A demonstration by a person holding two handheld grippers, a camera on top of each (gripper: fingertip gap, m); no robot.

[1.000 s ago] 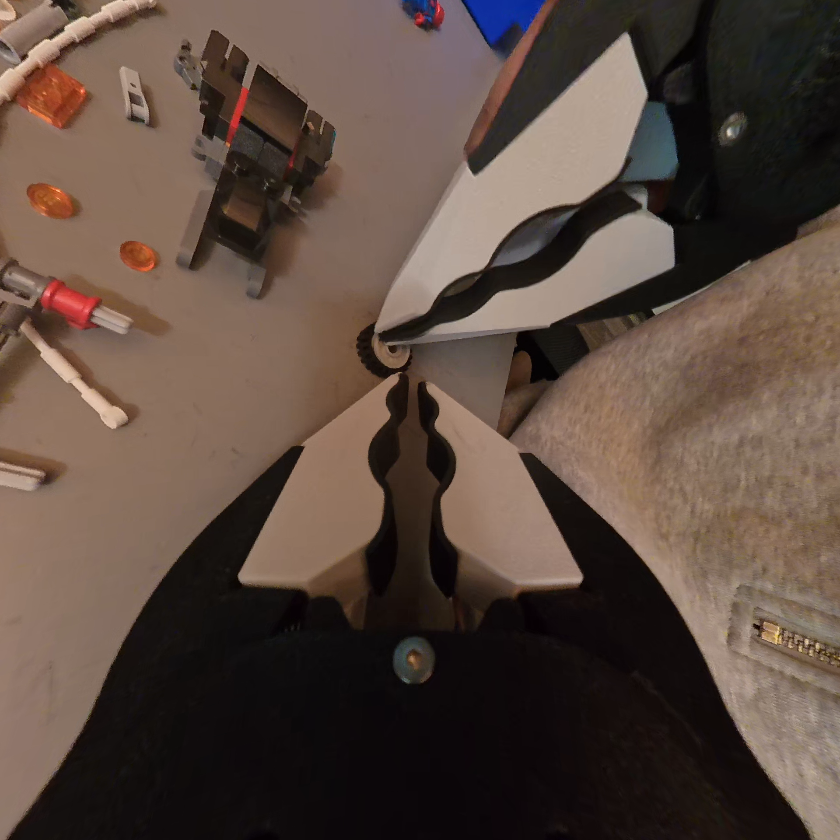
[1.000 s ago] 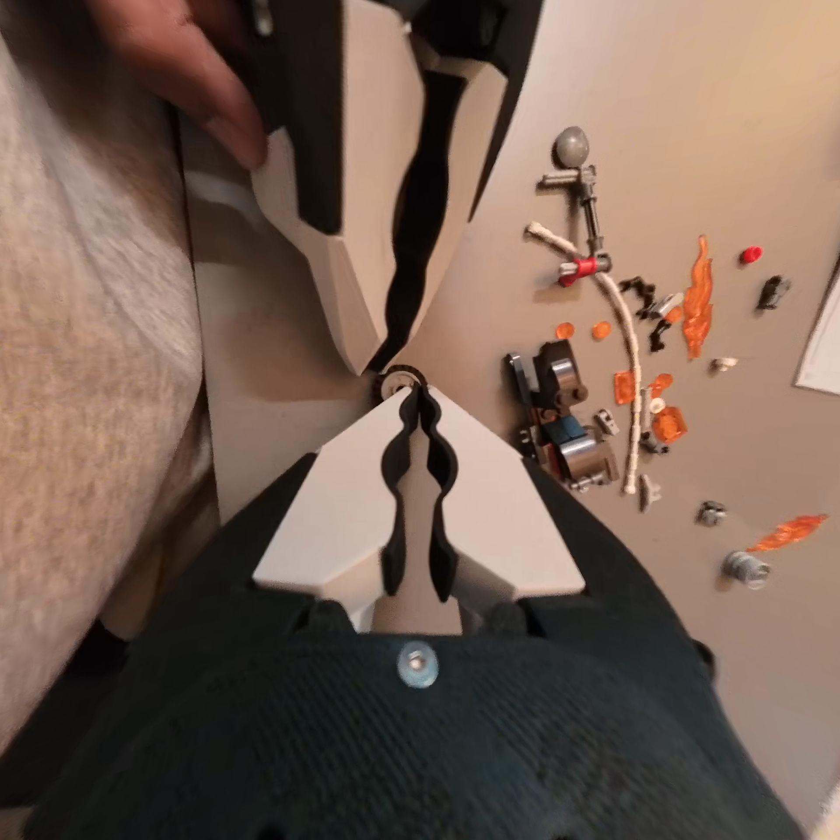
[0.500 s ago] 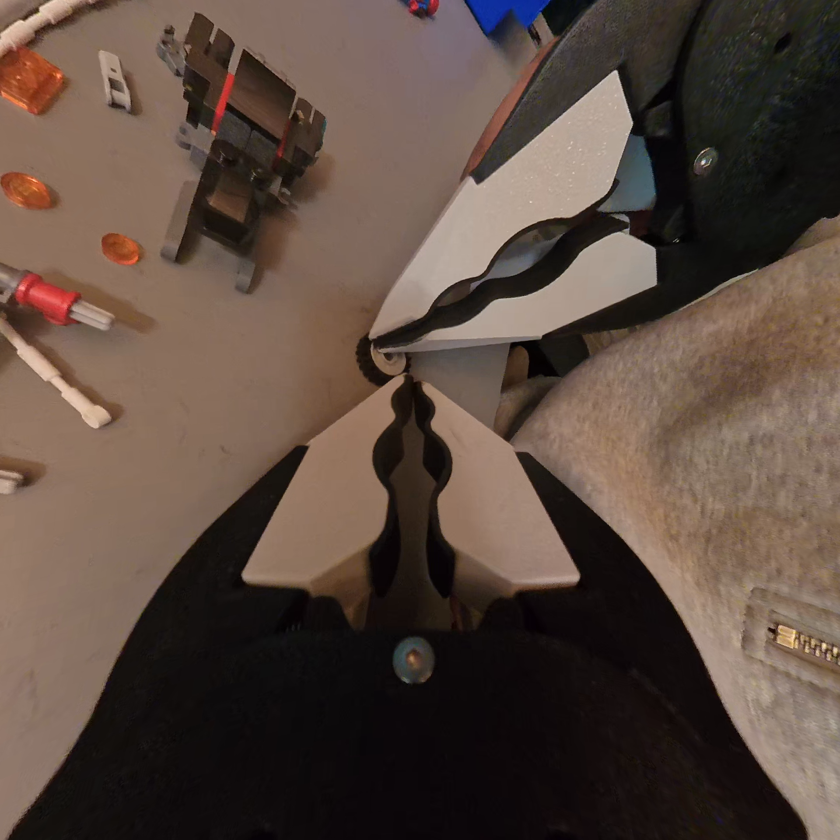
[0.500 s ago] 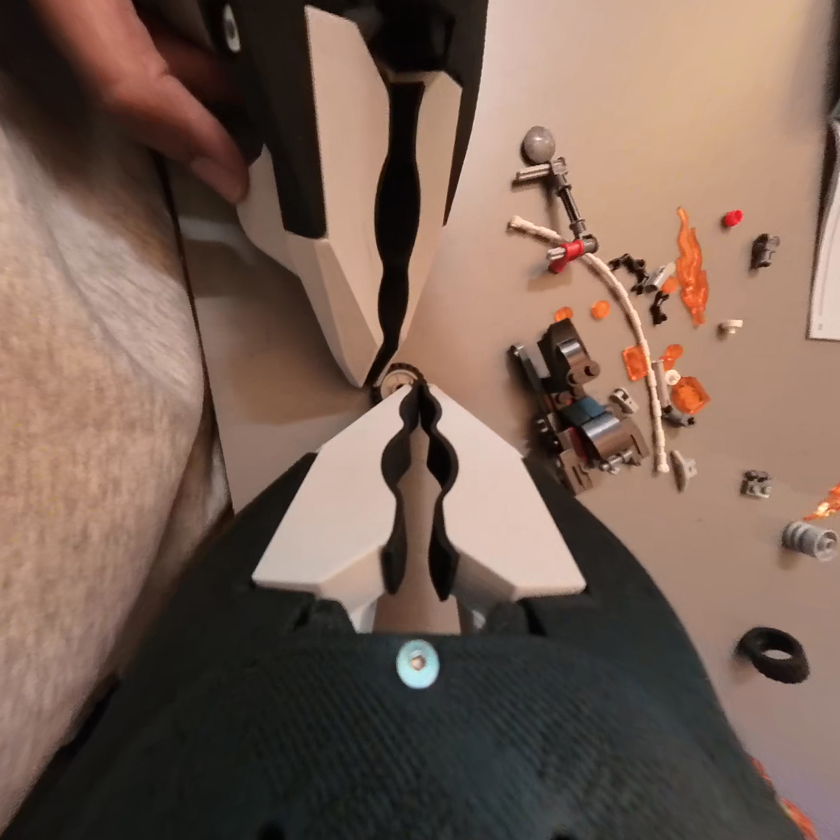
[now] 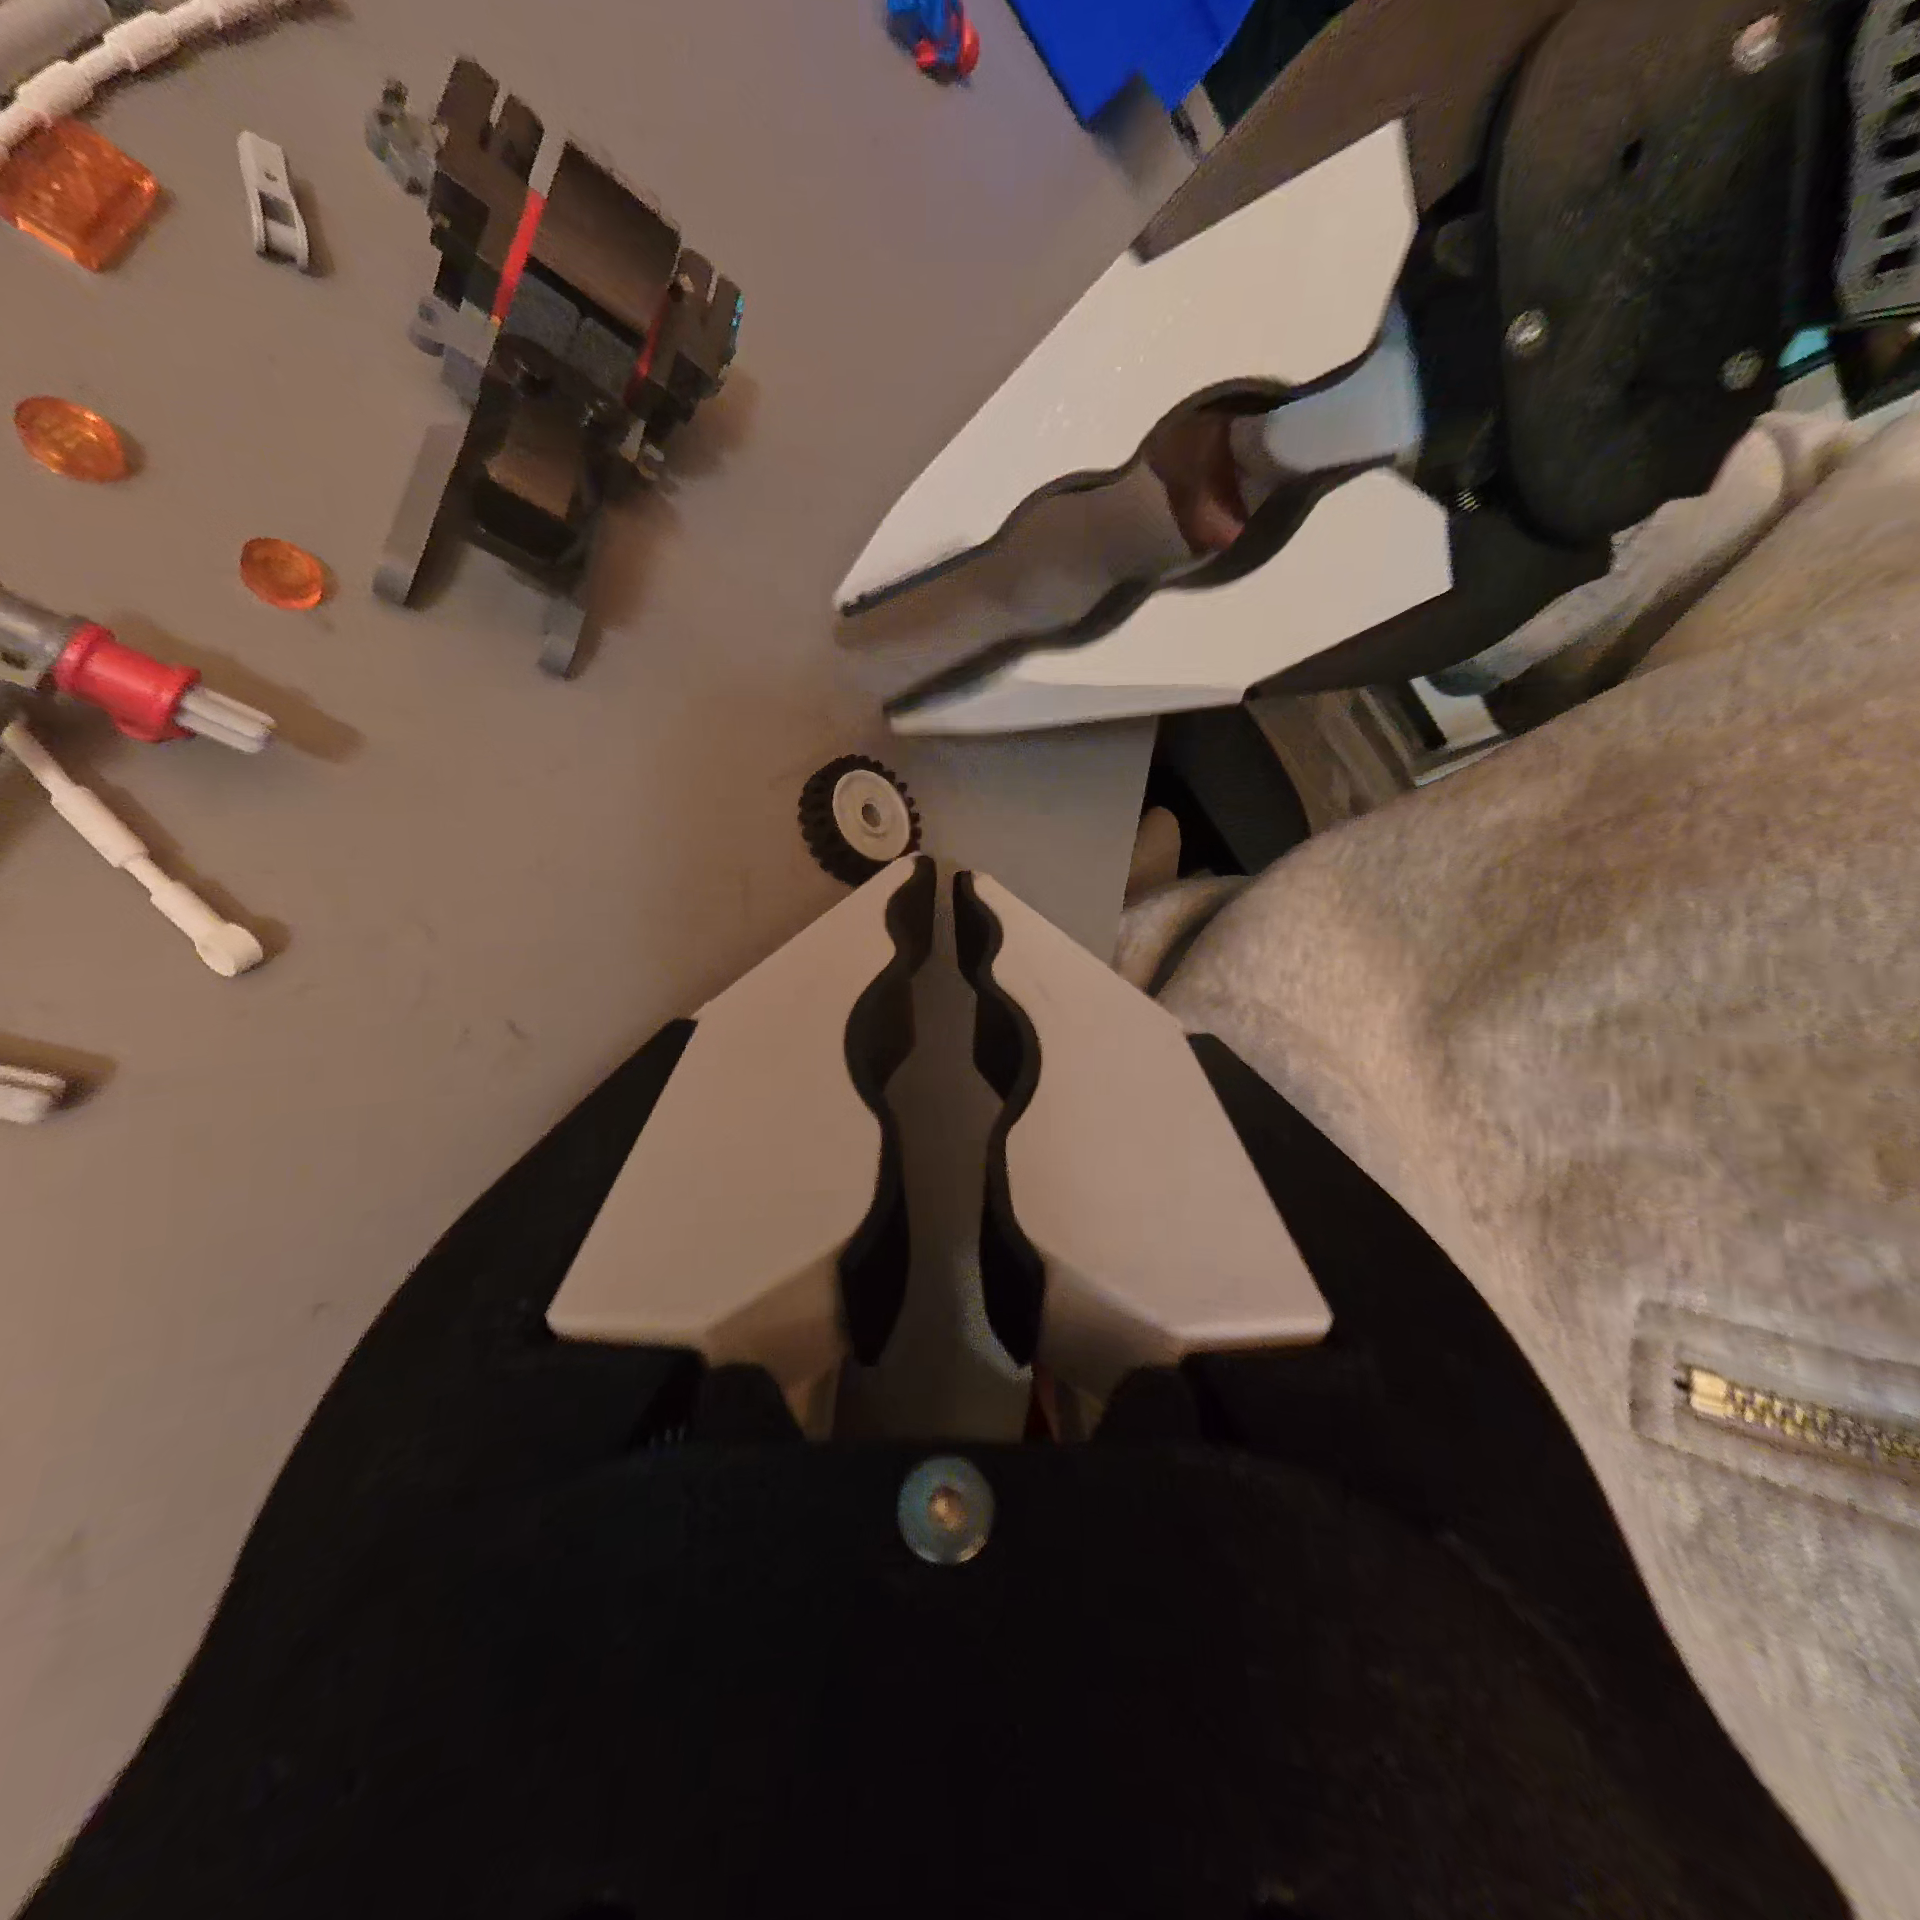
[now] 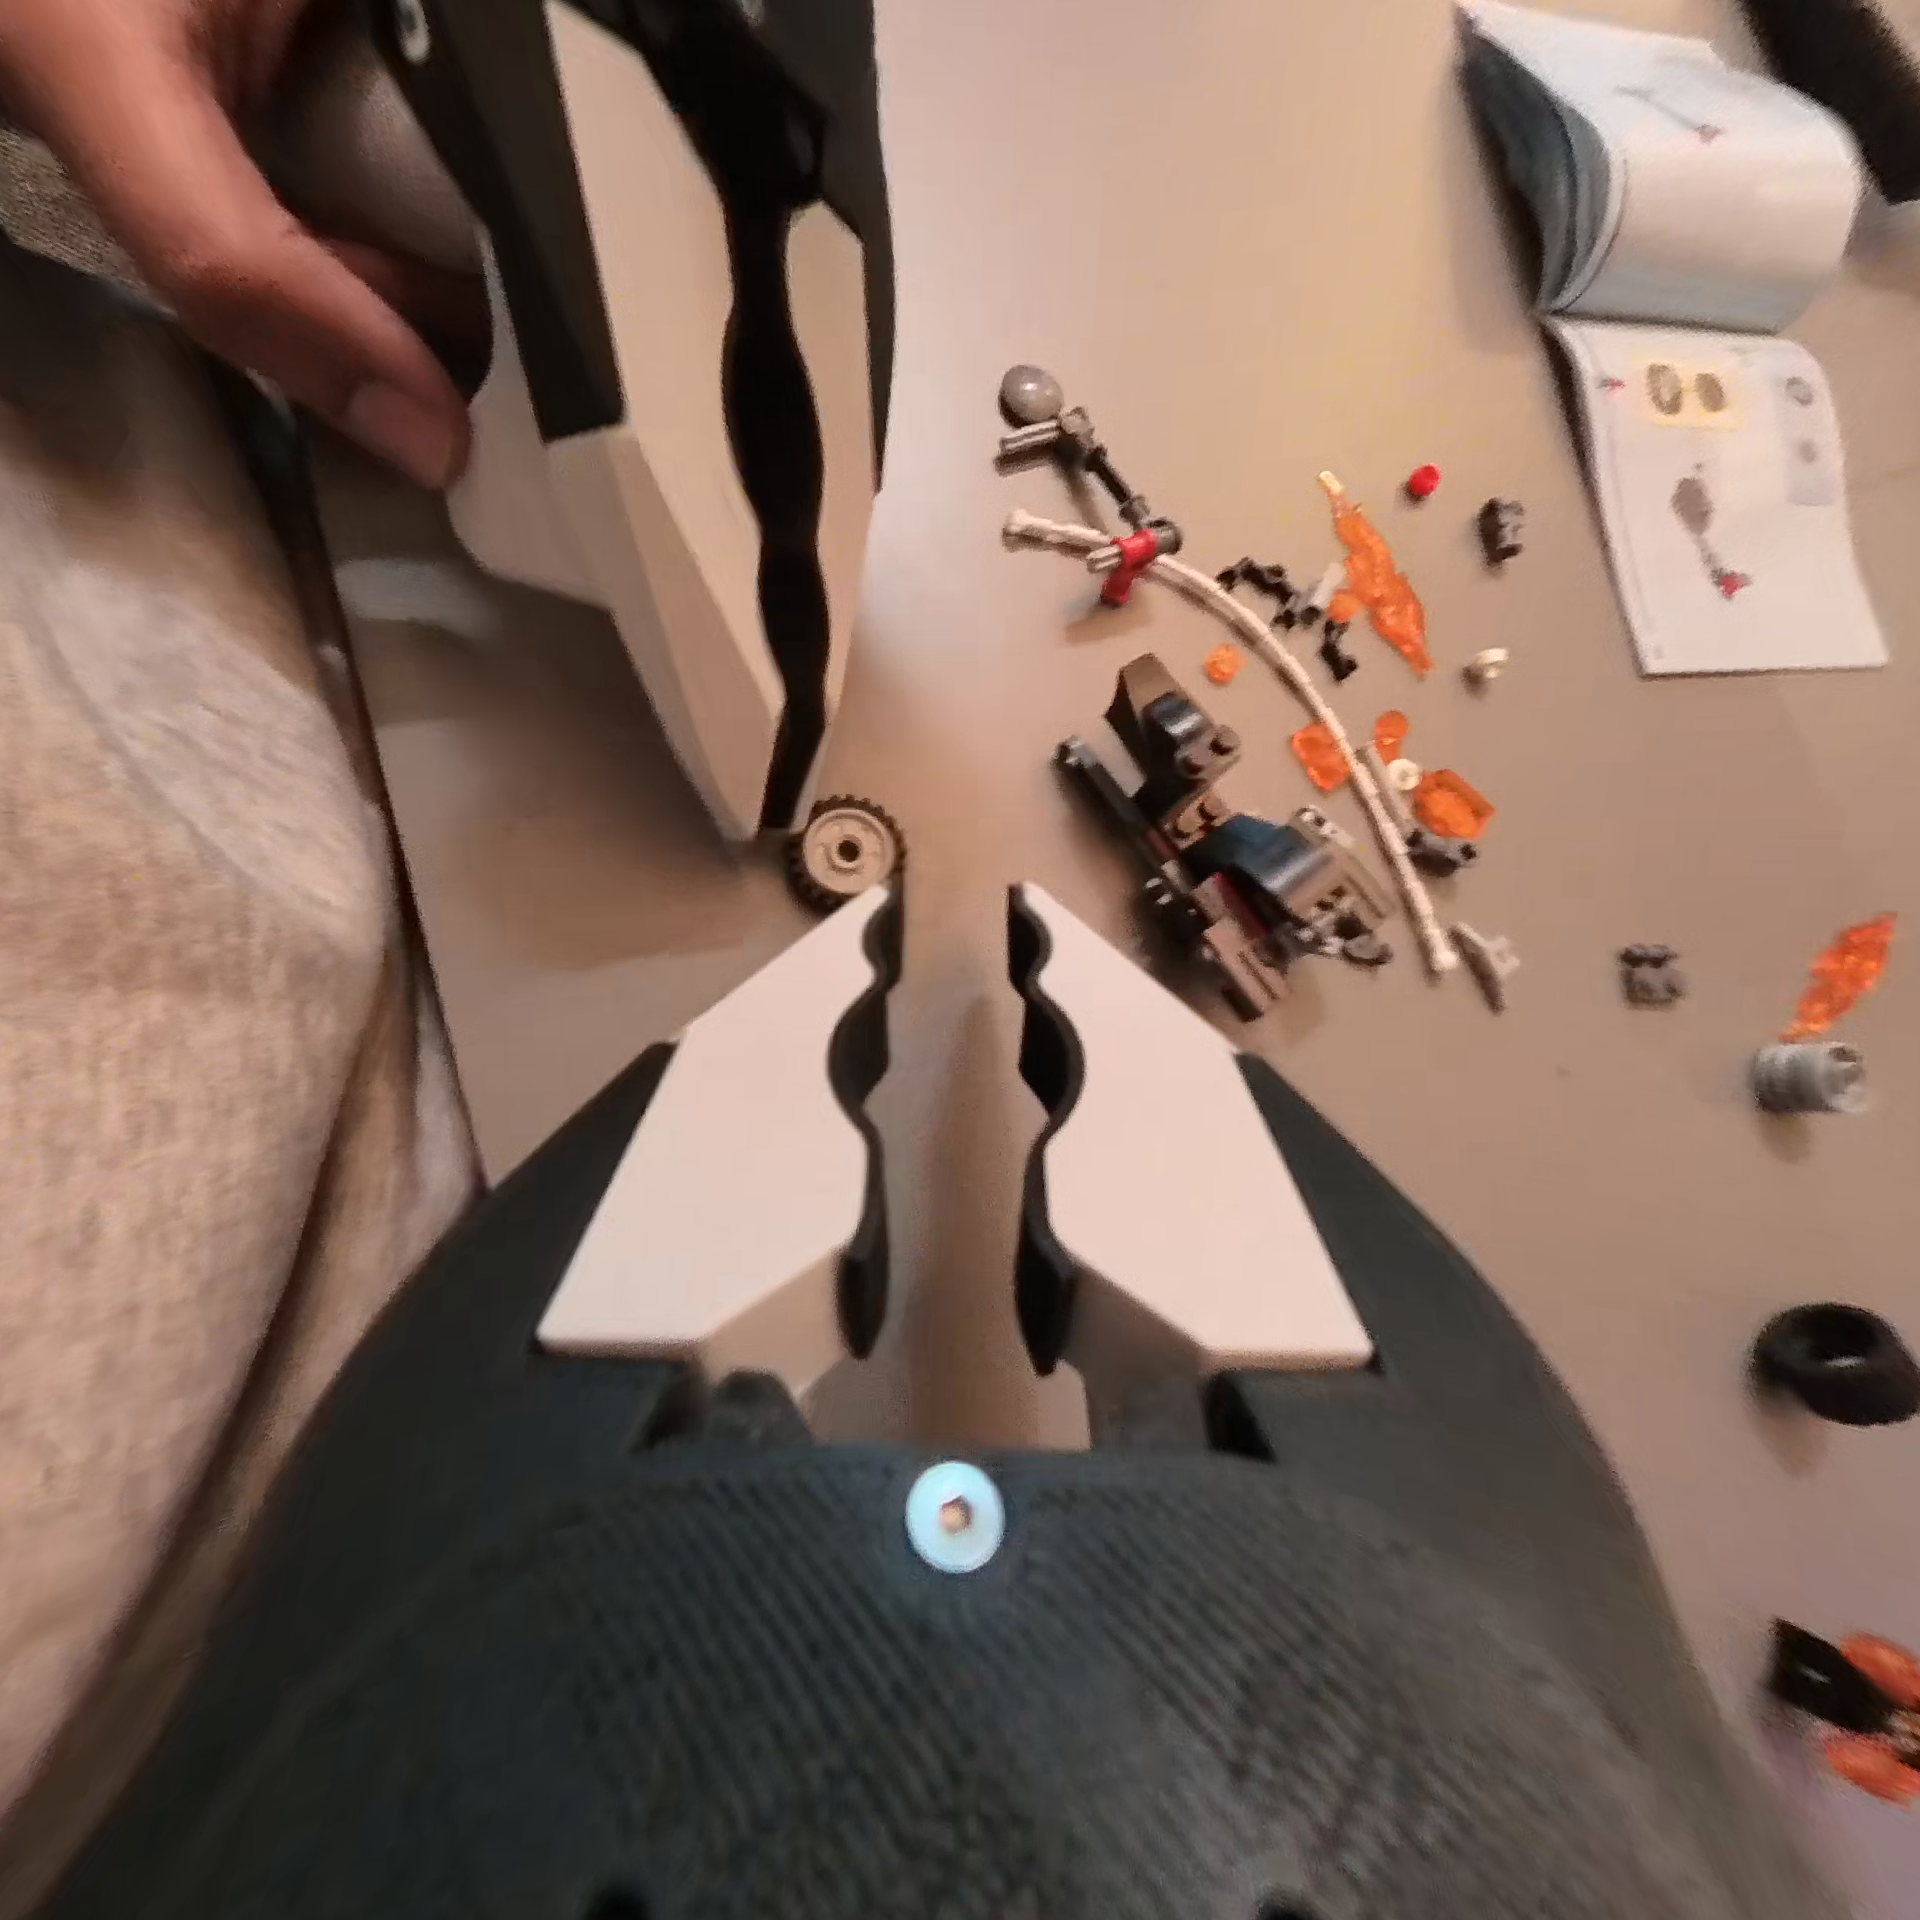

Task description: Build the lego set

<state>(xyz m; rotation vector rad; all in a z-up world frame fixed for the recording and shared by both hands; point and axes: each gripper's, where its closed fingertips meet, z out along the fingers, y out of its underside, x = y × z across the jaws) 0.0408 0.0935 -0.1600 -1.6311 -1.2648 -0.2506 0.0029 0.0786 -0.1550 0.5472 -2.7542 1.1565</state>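
On the grey table (image 5: 312, 1195), left wrist view, left to right: orange transparent pieces (image 5: 73, 192) and a red-collared rod (image 5: 125, 681) at the far left; the partly built dark lego model (image 5: 551, 384) beyond them; a small wheel (image 5: 860, 818), black tyre on a pale hub, lying flat just ahead of the left gripper (image 5: 938, 878). This gripper's jaws stand almost together, a thin slit between the tips, and nothing between them; the wheel sits just off the left tip. To the right, the right gripper (image 5: 868, 655) hangs above the table, its jaws parted; a grey fleece garment (image 5: 1558, 1039) fills the right side.

Right wrist view, left to right: a hand (image 6: 260, 239) on the left gripper's body; the wheel (image 6: 844, 852) beside that gripper's tip; the right gripper (image 6: 951, 904), jaws apart and empty; the model (image 6: 1226, 842) amid scattered pieces; an open instruction booklet (image 6: 1714, 416) at the far right.
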